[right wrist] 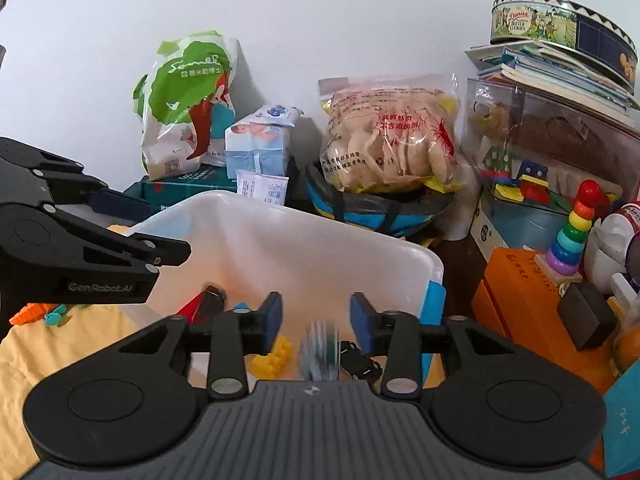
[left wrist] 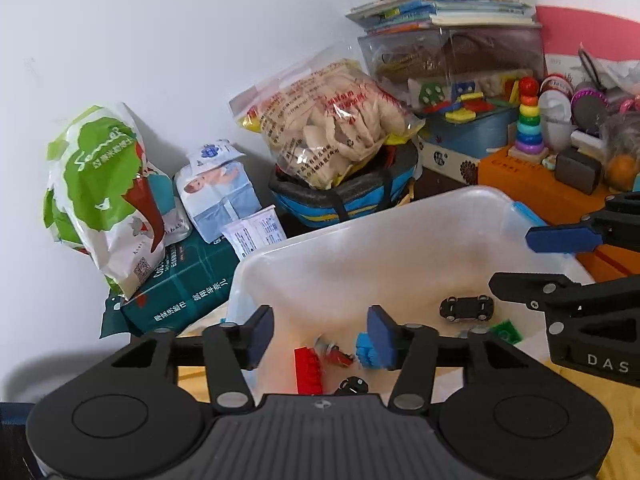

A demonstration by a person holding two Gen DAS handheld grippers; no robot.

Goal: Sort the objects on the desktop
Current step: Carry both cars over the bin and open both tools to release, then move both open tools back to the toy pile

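— What can't we make out here?

— In the right wrist view, a smeared grey-blue-green thing [right wrist: 320, 350] just below the right claw [right wrist: 316, 320] is too blurred to name, and we cannot tell whether it touches either pad. The white bin [right wrist: 304, 240] is our landmark; its near wall is cut off by the claw bodies in both views.

— And inside the bin?

— From the left wrist view: a black toy car [left wrist: 466, 307] by the right-hand wall, a green piece [left wrist: 506, 332] just beside it, a red brick [left wrist: 308, 370], a blue brick [left wrist: 366, 354] partly behind a pad, and a second dark car [left wrist: 352, 386] half hidden at the near edge. The right view adds a yellow brick [right wrist: 274, 358] (also in the bin).

— The claws?

— The left claw [left wrist: 320, 334] is spread wide over the bin, holding nothing. The right one is equally wide apart, gripping nothing. Behind the bin leans a bag of prawn crackers [right wrist: 390, 144].
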